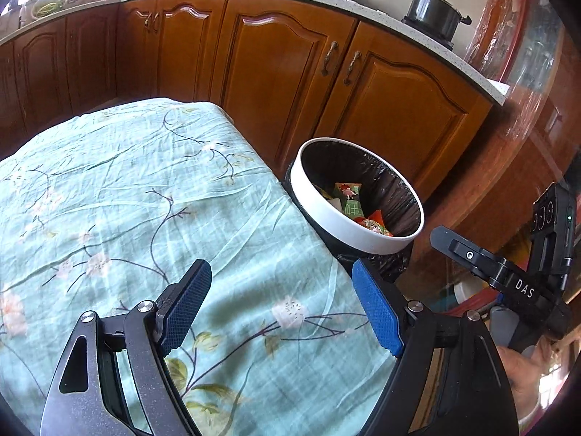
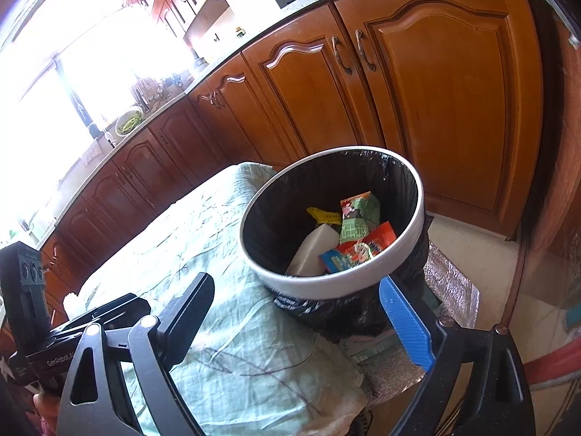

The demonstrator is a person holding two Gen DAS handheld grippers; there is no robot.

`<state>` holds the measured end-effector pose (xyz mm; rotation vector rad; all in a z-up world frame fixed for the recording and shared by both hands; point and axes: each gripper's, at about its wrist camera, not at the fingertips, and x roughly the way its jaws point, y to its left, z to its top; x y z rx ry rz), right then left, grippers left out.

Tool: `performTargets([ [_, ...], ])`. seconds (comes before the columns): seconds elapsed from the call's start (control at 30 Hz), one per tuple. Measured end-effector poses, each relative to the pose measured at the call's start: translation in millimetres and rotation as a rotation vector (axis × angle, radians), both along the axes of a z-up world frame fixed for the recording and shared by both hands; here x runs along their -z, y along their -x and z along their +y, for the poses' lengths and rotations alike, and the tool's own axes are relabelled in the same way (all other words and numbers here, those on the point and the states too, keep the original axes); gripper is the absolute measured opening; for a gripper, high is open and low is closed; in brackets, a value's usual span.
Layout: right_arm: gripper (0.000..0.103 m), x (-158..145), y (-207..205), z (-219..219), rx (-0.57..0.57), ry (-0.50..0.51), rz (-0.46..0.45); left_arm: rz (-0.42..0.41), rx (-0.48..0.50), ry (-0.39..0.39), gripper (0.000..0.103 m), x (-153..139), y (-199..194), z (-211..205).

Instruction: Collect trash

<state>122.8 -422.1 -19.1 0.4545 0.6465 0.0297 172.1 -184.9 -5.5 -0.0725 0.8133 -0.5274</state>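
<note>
Both tools empty beside the bin

The round white bin with black liner (image 2: pixel 337 283), holding colourful wrappers (image 2: pixel 357 245), stands against the floral-clothed table (image 1: pixel 145 196); left tool (image 1: pixel 281 303) and right tool (image 2: pixel 301 321) gape wide.

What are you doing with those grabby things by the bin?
A person is tidying up trash with a gripper in each hand. Both the left gripper and the right gripper are open and hold nothing. The left one is over the flowery tablecloth, which shows no trash on it. The right one points at the white bin beside the table. Inside the bin lie colourful wrappers and a white block.
</note>
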Motion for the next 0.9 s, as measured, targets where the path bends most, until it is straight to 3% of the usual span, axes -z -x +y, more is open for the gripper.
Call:
performTargets([
  [0.1,0.094,-10.3,17.3,16.9,0.016,0.046,-0.062,-0.082,-0.024,0.010,0.082,-7.2,17.3,15.0],
  [0.17,0.094,-26.0,32.3,27.5,0.024,0.082,-0.138,-0.144,-0.033,0.029,0.088,-17.2,30.2,25.6],
  [0.27,0.103,-59.3,63.3,44.0,0.052,0.137,-0.307,-0.284,-0.069,0.046,0.103,-41.8,52.7,44.2],
  [0.4,0.103,-88.4,100.5,64.3,0.092,0.201,-0.508,-0.426,-0.143,0.007,0.103,-57.8,75.8,60.9],
  [0.53,0.103,-78.9,106.2,81.3,0.113,0.250,-0.530,-0.452,-0.200,-0.003,0.103,-48.9,80.3,74.5],
  [0.73,0.103,-37.2,95.8,88.2,0.113,0.264,-0.433,-0.455,-0.254,-0.073,0.103,-28.6,88.5,77.7],
  [0.9,0.103,-13.1,95.2,92.4,0.107,0.260,-0.388,-0.448,-0.275,-0.082,0.103,-16.1,95.8,81.2],
])
